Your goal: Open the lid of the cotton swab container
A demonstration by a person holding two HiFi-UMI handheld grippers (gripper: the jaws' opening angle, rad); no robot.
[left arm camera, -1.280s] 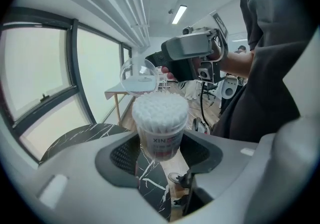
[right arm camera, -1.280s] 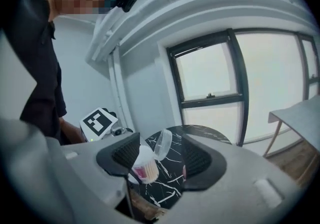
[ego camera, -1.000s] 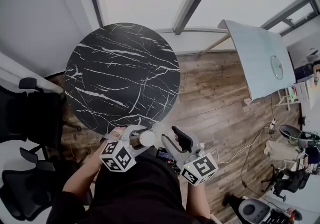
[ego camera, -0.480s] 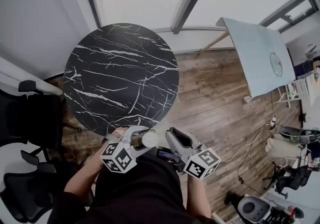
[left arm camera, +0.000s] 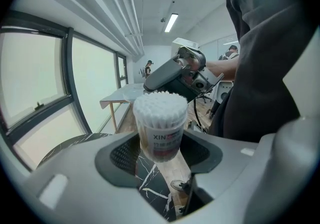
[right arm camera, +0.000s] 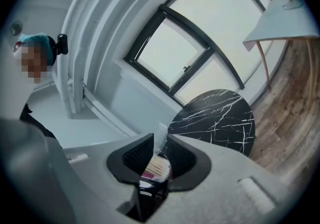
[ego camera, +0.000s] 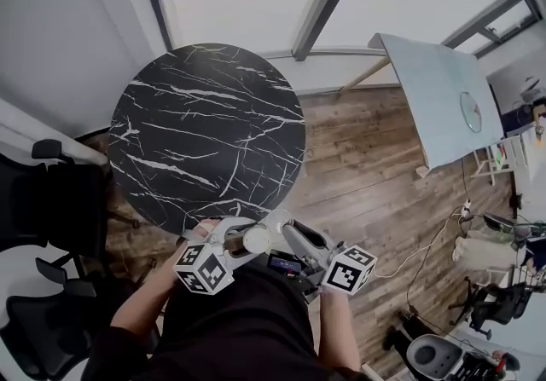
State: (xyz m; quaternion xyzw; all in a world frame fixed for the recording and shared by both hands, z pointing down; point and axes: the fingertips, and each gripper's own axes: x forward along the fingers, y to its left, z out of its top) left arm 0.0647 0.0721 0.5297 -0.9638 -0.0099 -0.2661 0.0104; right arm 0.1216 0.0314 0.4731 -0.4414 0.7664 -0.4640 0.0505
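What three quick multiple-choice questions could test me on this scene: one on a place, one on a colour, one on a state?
1. Where is the cotton swab container? A on the round table; B in the left claw; C on the floor.
2. What colour is the round table's top? A black with white veins; B plain white; C red.
3. How does the left claw stand? A wide open and empty; B closed on the container; C out of sight.
Answers: B, the left claw holds the cotton swab container off the table; A, the round table is dark with pale marble lines; B, its pads press the container's sides.
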